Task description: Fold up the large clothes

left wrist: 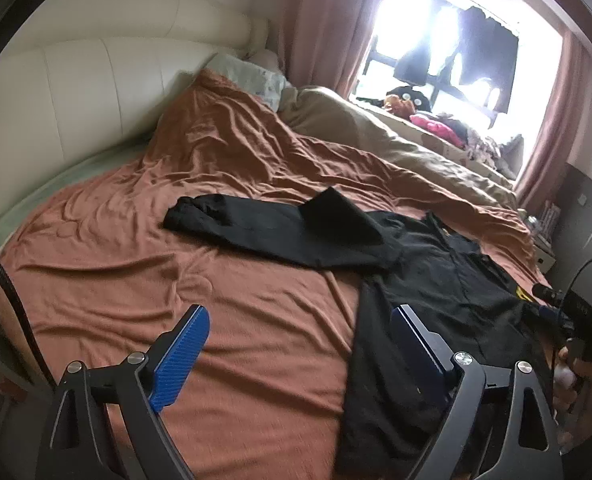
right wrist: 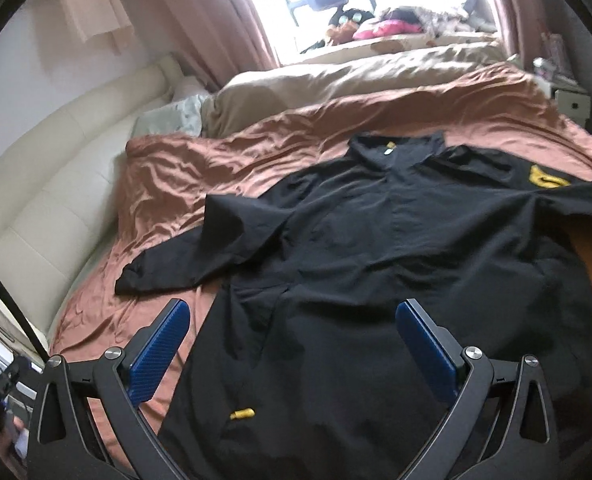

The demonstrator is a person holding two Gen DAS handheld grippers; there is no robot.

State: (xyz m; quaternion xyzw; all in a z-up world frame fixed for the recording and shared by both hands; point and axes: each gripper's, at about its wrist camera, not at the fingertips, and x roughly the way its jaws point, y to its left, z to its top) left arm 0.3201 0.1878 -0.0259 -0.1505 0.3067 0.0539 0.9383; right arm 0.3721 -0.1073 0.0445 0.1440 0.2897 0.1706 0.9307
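A large black jacket (right wrist: pixel 375 240) lies spread front-up on the rust-brown bedspread (right wrist: pixel 168 168), collar away from me, with a yellow patch (right wrist: pixel 545 178) on one shoulder and a yellow zipper pull (right wrist: pixel 242 414) near the hem. One sleeve (left wrist: pixel 276 232) stretches out to the left across the bed. My left gripper (left wrist: pixel 299 332) is open and empty above the jacket's left hem edge. My right gripper (right wrist: pixel 294 326) is open and empty above the jacket's lower front.
A cream padded headboard (left wrist: pixel 96 80) runs along the left. A beige duvet (left wrist: pixel 395 140) and a pillow (left wrist: pixel 252 72) lie at the far side. A window ledge with piled clothes (left wrist: pixel 447 124) and pink curtains (left wrist: pixel 323 20) stand behind. A nightstand (right wrist: pixel 571 104) is at the right.
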